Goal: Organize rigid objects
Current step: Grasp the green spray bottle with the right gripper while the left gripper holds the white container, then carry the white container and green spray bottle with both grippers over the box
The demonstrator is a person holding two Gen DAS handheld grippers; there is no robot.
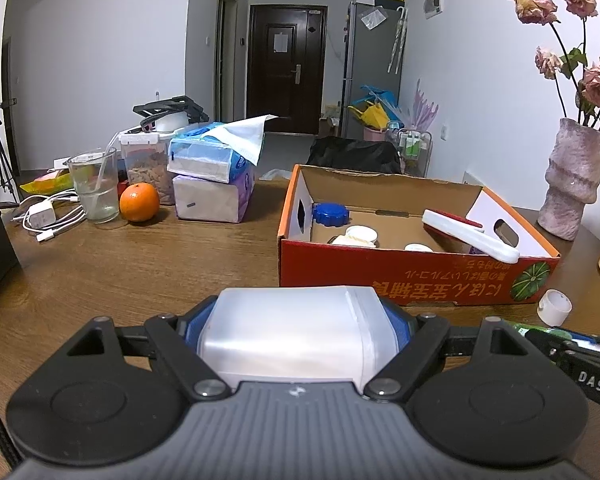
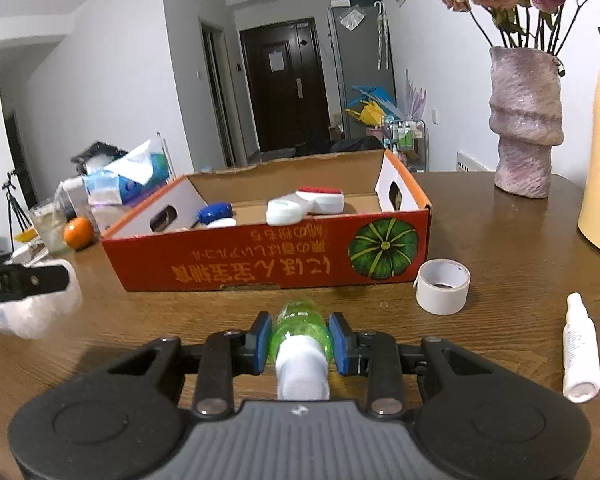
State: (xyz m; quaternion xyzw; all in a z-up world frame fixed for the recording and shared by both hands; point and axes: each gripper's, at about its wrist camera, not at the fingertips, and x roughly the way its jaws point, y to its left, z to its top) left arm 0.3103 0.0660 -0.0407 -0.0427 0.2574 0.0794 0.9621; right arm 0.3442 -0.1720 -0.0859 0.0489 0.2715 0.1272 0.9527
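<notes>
Your left gripper (image 1: 296, 332) is clamped wide on one white tub (image 1: 288, 332) just in front of the box (image 2: 260, 264). Your right gripper (image 2: 300, 344) is pinched tight on one green bottle (image 2: 300, 326). Left out on the table (image 2: 500, 240): one tape roll (image 2: 443, 286), one white tube (image 2: 580, 360).

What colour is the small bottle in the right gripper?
Translucent green with a white cap: the small bottle shows best in the right wrist view.
</notes>
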